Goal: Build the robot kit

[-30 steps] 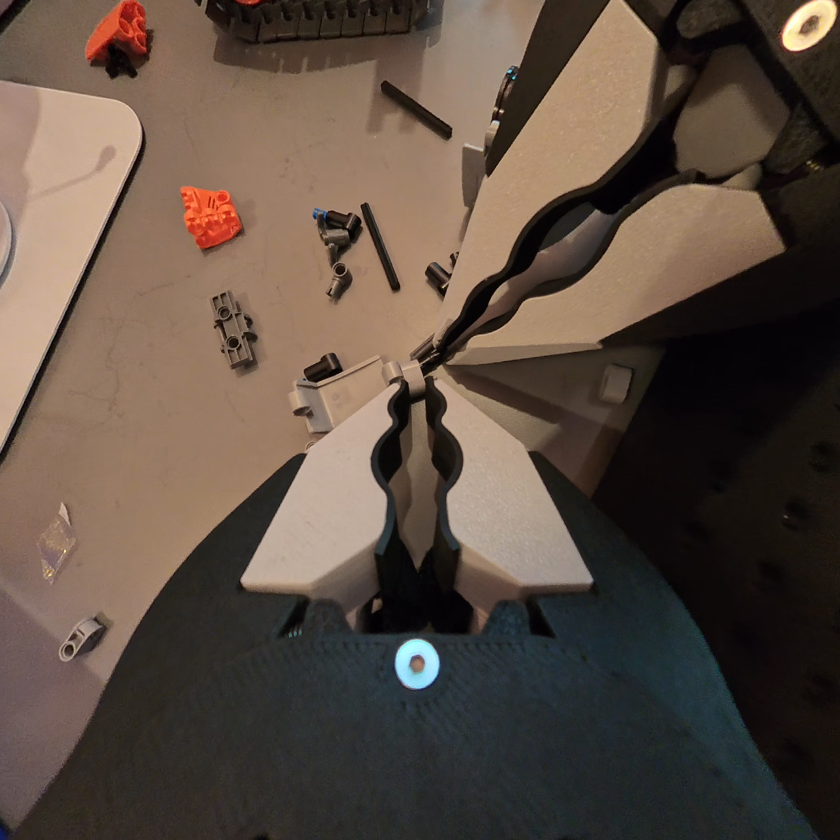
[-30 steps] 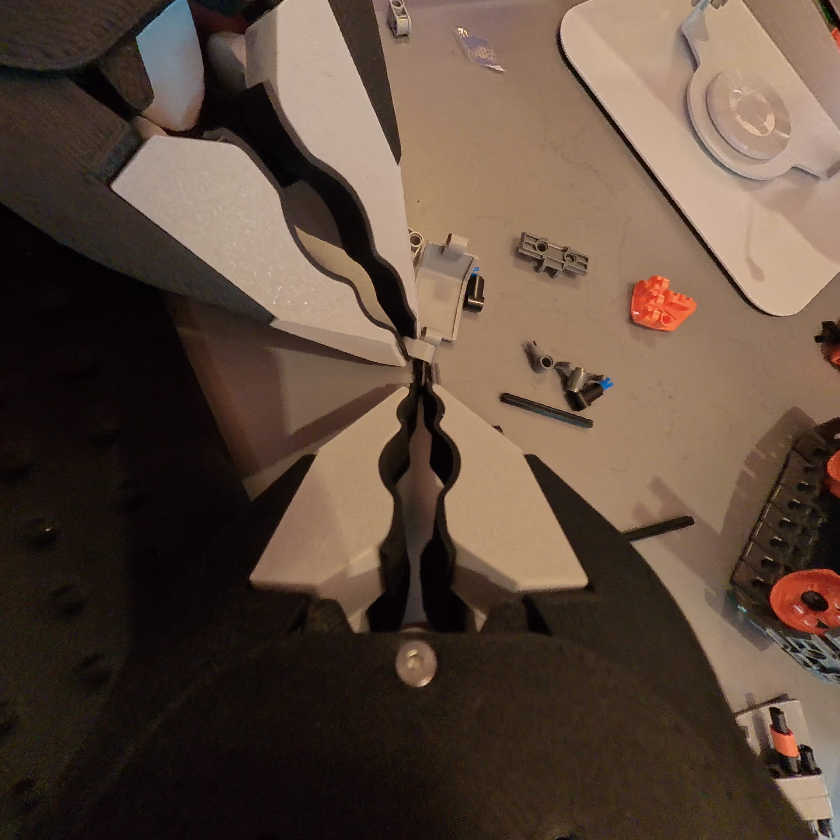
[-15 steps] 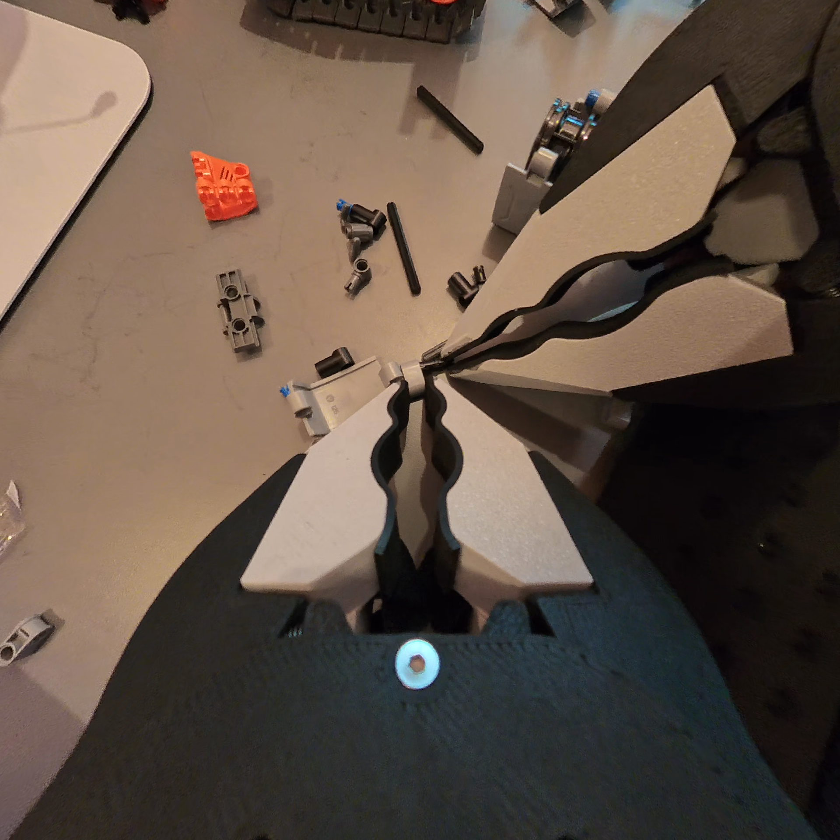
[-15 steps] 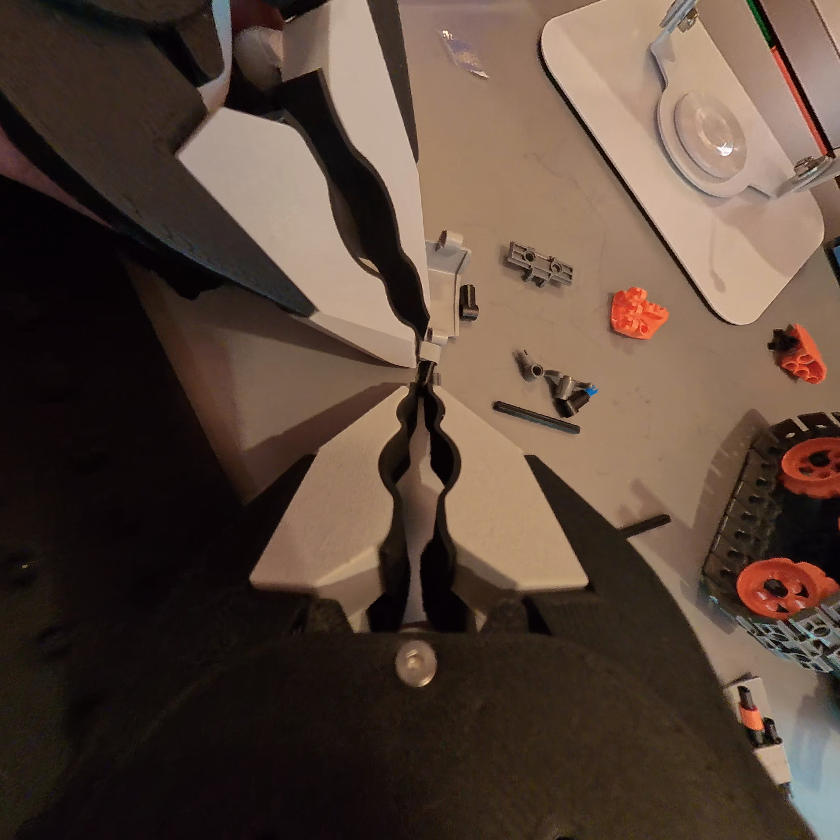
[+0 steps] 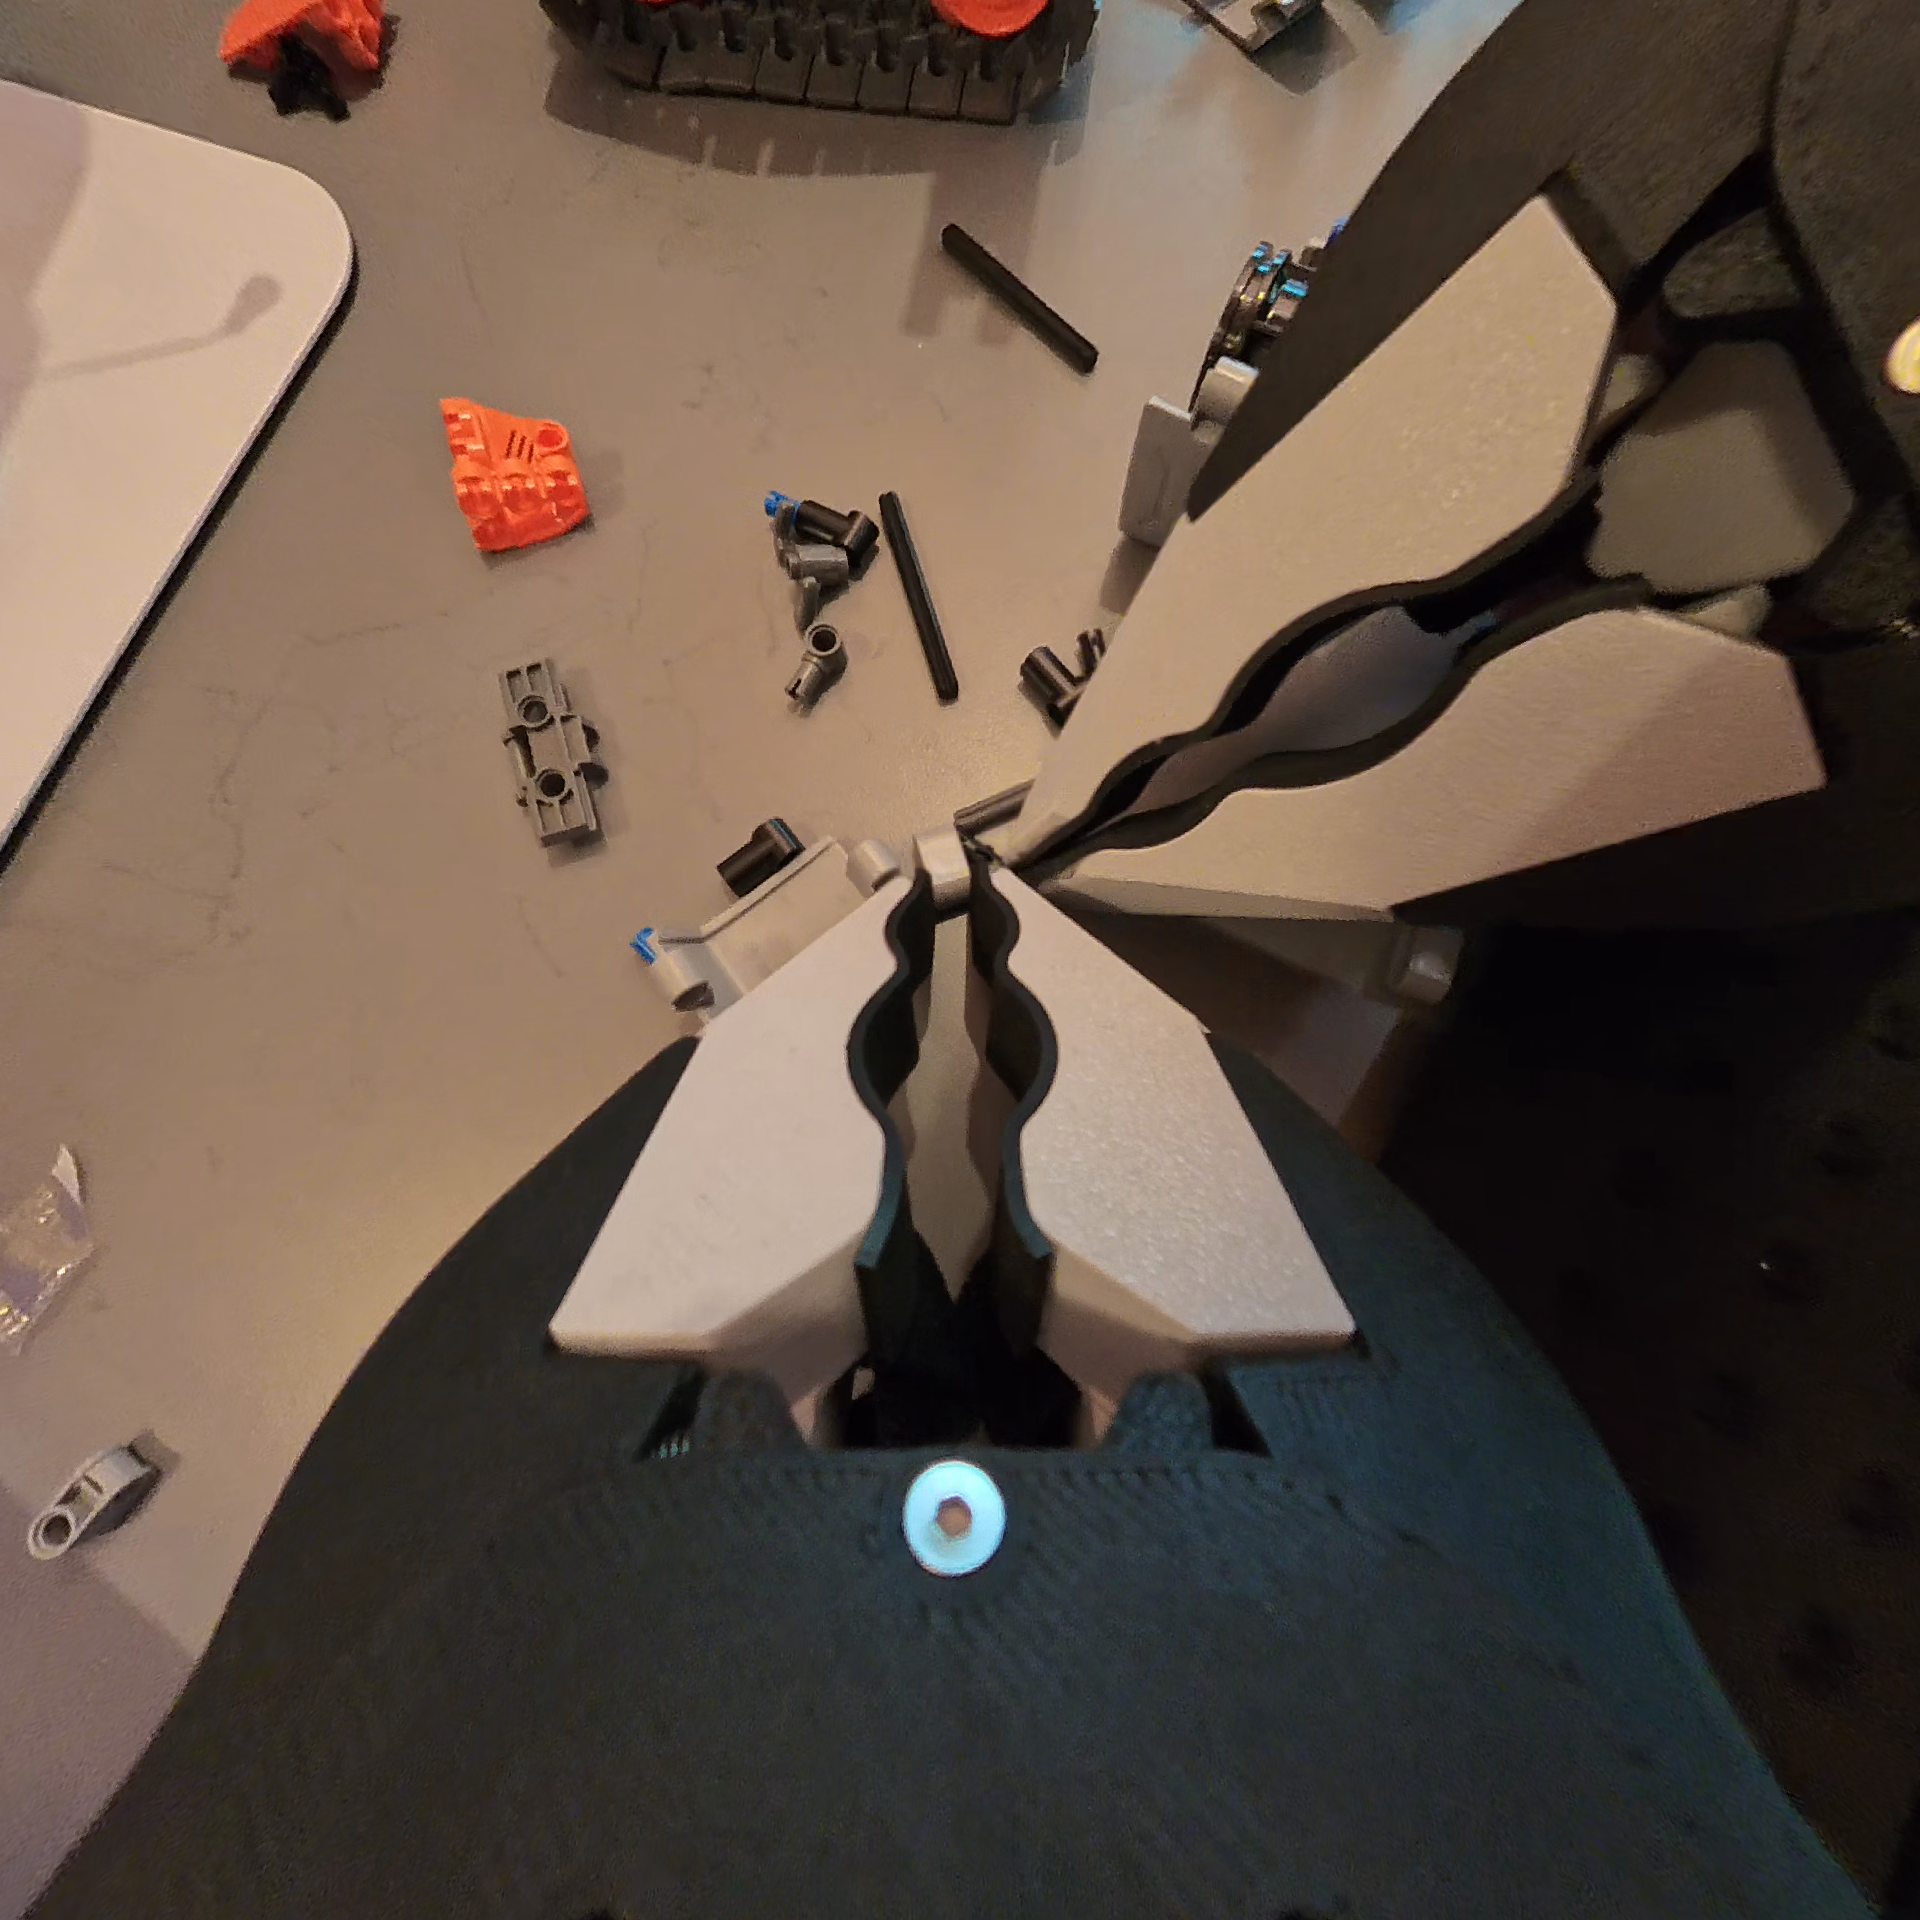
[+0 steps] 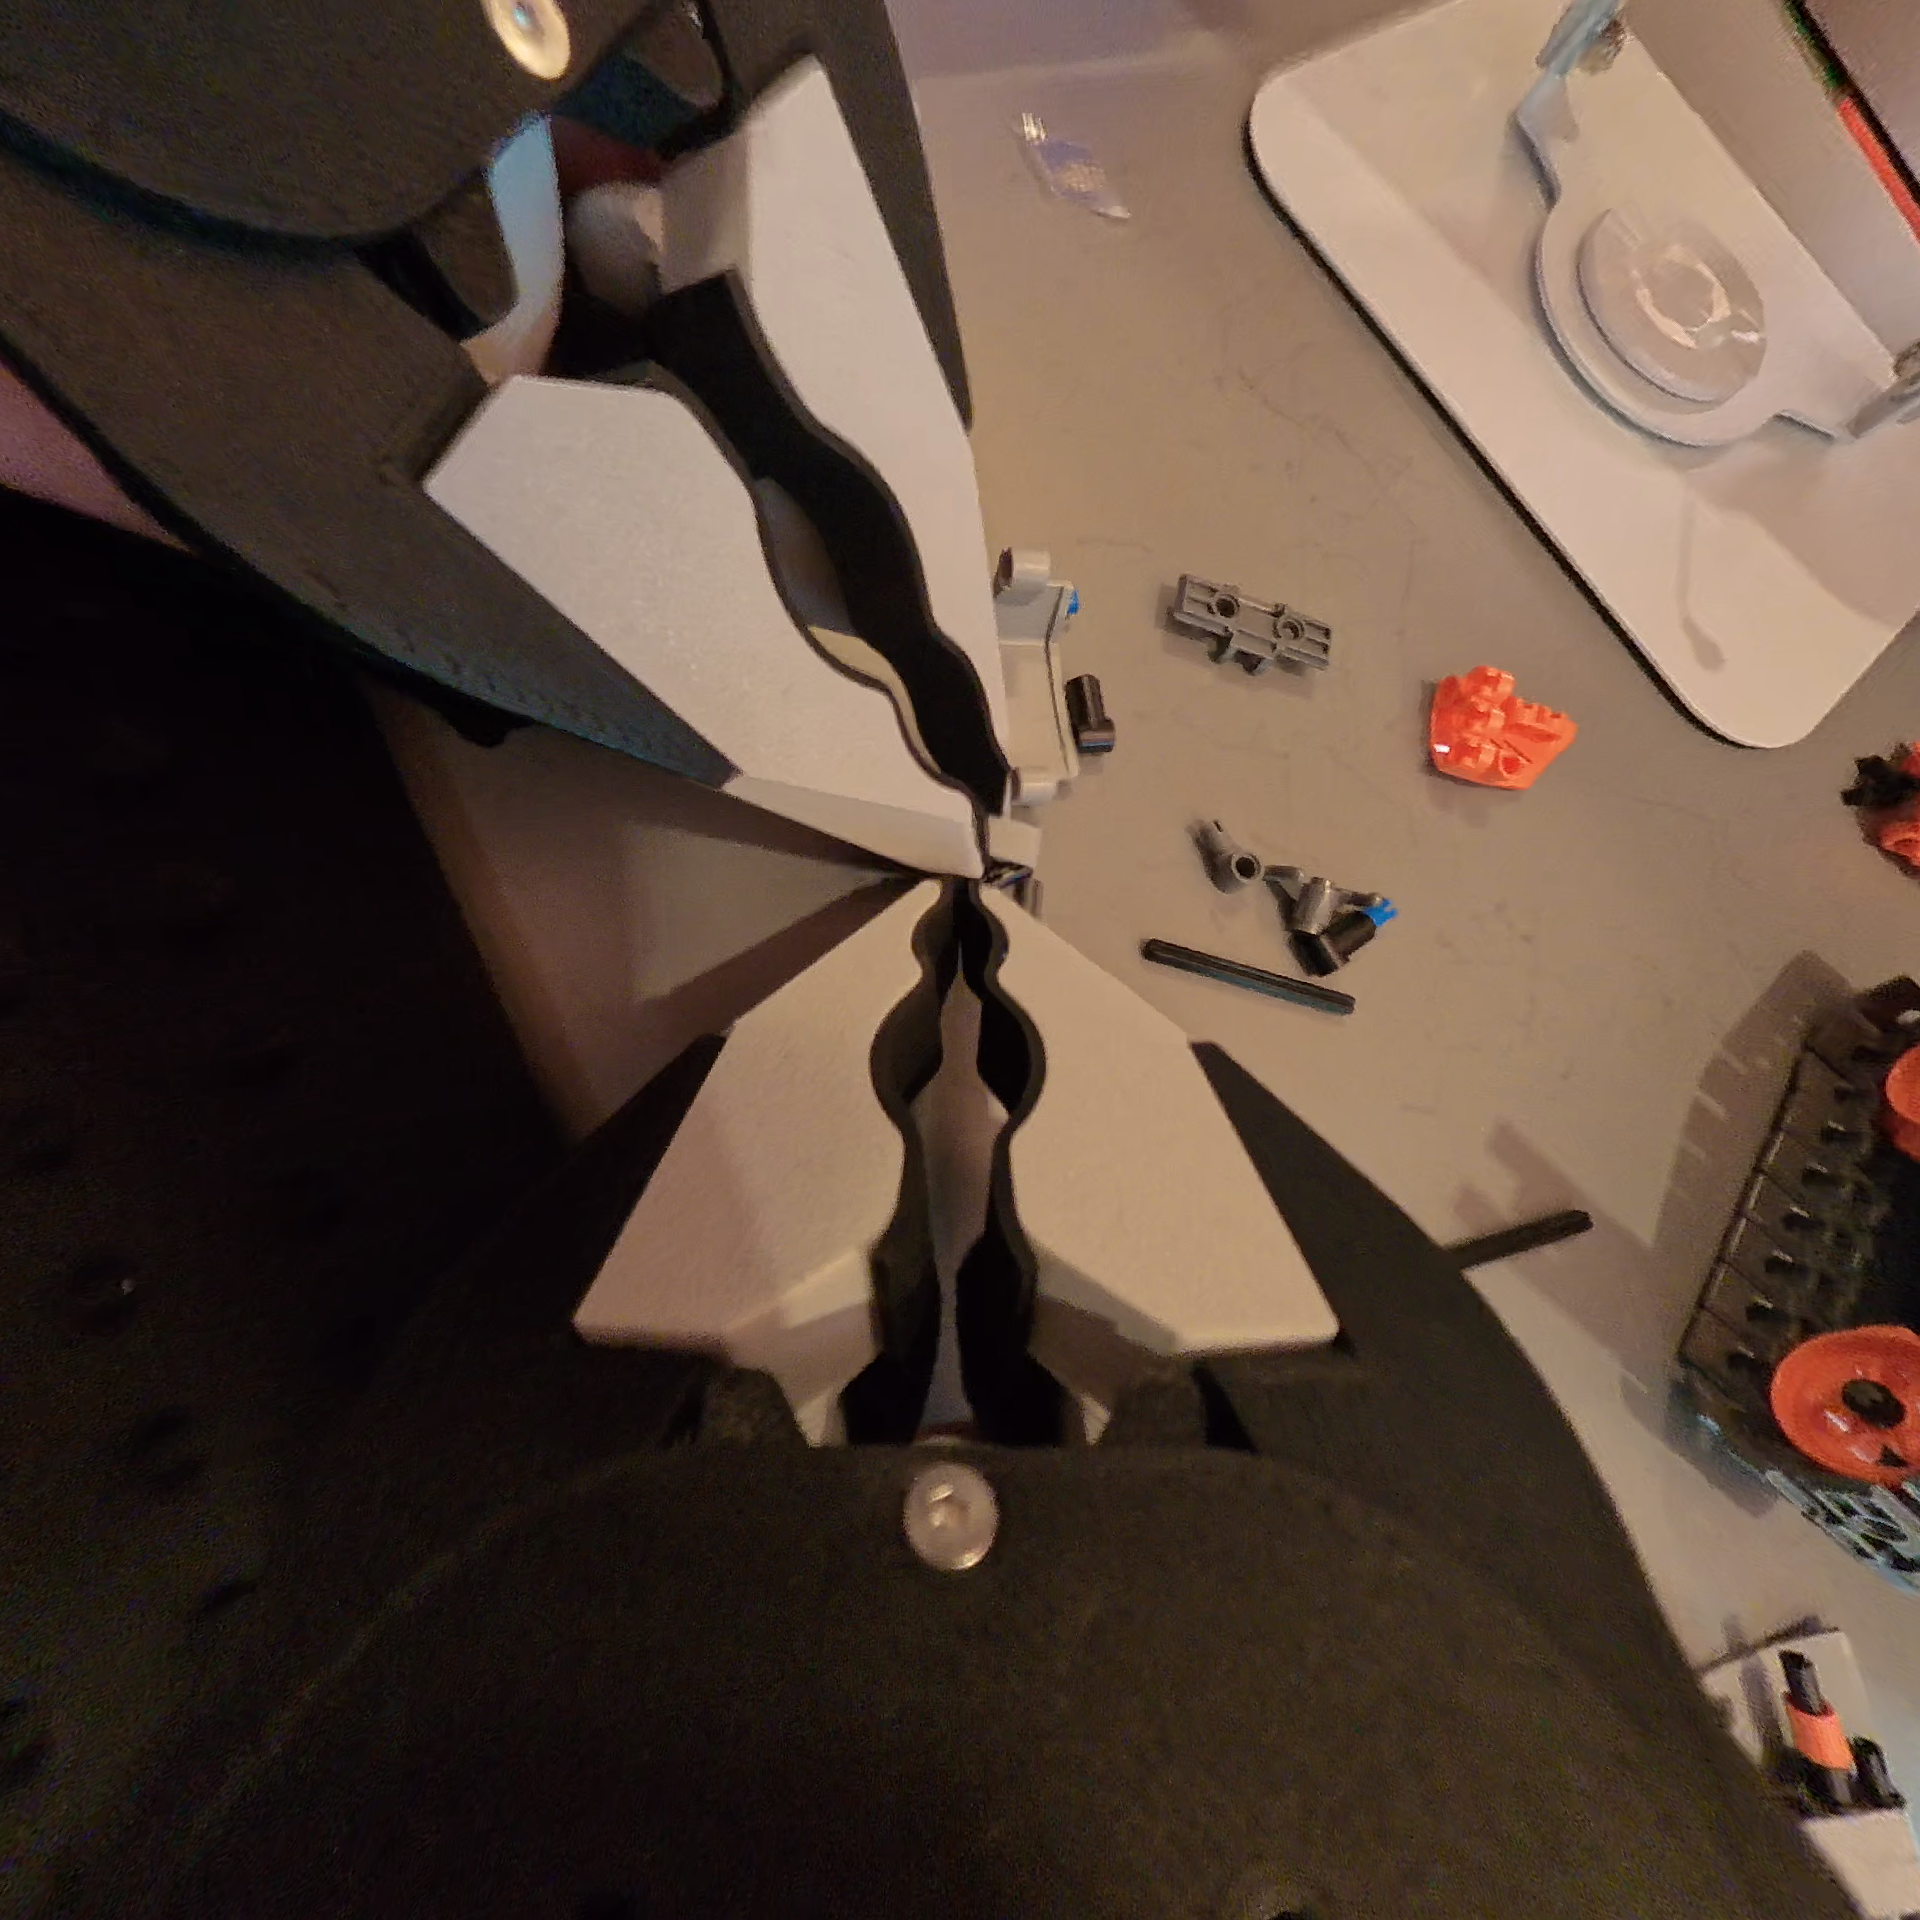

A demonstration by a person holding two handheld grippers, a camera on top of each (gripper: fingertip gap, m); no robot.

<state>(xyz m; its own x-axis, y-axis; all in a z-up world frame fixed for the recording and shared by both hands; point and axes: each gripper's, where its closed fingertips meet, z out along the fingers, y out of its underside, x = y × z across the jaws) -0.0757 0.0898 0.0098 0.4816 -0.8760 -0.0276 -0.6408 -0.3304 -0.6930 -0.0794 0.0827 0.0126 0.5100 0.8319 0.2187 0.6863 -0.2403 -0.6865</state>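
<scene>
Left wrist view: tip-to-tip over grey table (image 5: 312,987).
Left gripper (image 5: 951,878) clamped on light grey panel piece (image 5: 769,914); right gripper (image 5: 1003,842) pinched onto small black pin (image 5: 987,805).

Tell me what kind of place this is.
Probably a hobby or workshop tabletop for building-toy assembly: a grey table strewn with loose pieces such as an orange connector block, a black axle and a tracked assembly with orange wheels.

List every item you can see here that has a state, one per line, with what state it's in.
left claw: shut on the light grey panel piece
right claw: shut on a small dark pin
light grey panel piece: held by one lug, black pin plugged in
orange brick: loose on the table
black axle: lying flat
tracked assembly: built, resting on the table
</scene>
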